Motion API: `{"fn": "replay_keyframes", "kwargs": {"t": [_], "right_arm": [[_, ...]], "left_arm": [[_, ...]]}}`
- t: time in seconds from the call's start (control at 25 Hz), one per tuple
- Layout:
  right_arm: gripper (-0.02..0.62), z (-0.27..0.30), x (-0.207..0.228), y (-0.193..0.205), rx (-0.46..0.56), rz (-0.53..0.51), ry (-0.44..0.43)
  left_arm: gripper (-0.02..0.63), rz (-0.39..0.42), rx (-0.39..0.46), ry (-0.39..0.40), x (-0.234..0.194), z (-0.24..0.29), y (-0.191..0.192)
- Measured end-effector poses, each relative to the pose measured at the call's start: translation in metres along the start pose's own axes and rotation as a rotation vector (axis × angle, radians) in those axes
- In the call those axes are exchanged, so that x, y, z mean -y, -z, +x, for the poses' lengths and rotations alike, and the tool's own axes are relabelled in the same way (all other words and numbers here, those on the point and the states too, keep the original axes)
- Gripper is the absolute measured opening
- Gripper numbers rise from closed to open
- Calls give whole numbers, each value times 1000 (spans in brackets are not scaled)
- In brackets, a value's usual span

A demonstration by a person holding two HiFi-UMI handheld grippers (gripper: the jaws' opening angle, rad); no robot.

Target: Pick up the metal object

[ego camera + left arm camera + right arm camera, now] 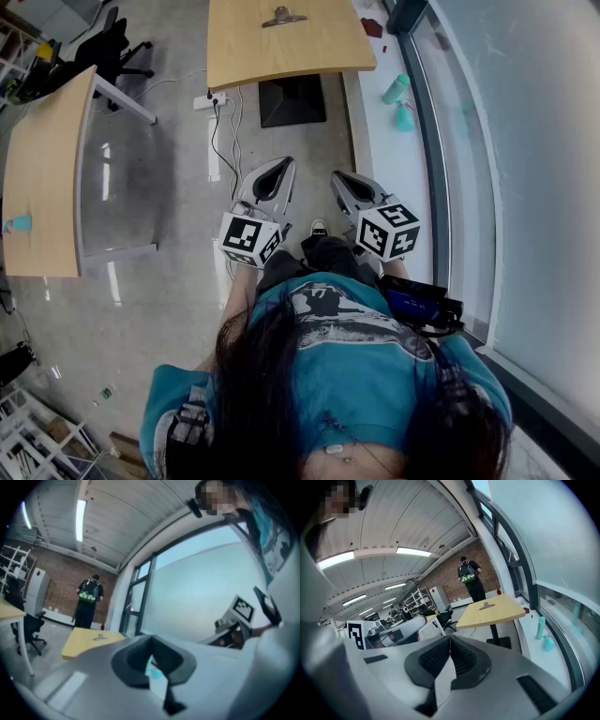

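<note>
The left gripper point(279, 169) and the right gripper point(341, 180) are held side by side just in front of the person's chest, above the floor point(159, 169), each with its marker cube nearest the body. In the left gripper view the fingers point(133, 660) are seen pressed together at the tips, with nothing between them. In the right gripper view the fingers point(433, 660) are likewise closed tip to tip and empty. The metal clip point(283, 17) is seen lying on the wooden bench point(281, 52) at 12 o'clock from the grippers, well apart from both. A black base point(292, 100) is seen on the floor beneath that bench. A second bench point(42, 178) is placed at 9 o'clock, and an office chair point(108, 47) at 10 o'clock. Two teal bottles point(396, 89) are set near each other on the white ledge point(380, 141) by the window at 1 o'clock. In both gripper views a person with a backpack point(468, 578) is seen standing beyond the bench, before a brick wall point(450, 581).
</note>
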State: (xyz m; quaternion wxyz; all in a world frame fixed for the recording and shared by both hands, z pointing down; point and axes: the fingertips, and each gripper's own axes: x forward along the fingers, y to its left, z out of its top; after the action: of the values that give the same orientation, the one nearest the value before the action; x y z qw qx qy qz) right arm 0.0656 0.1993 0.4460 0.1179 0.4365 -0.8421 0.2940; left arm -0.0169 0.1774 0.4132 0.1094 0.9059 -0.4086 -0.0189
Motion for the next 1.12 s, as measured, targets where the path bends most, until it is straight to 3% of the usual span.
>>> {"fn": "replay_keyframes", "kwargs": {"t": [0.12, 0.32, 0.72, 1.12], "right_arm": [[12, -2, 7, -1, 5, 4, -10], [12, 19, 64, -22, -17, 17, -68], [12, 30, 47, -15, -57, 51, -142], [12, 30, 54, -26, -34, 50, -93]], "left_arm": [[2, 4, 1, 1, 7, 6, 0], [3, 22, -29, -42, 6, 69, 7], [3, 20, -91, -121, -1, 44, 12], [3, 15, -91, -45, -6, 66, 12]]}}
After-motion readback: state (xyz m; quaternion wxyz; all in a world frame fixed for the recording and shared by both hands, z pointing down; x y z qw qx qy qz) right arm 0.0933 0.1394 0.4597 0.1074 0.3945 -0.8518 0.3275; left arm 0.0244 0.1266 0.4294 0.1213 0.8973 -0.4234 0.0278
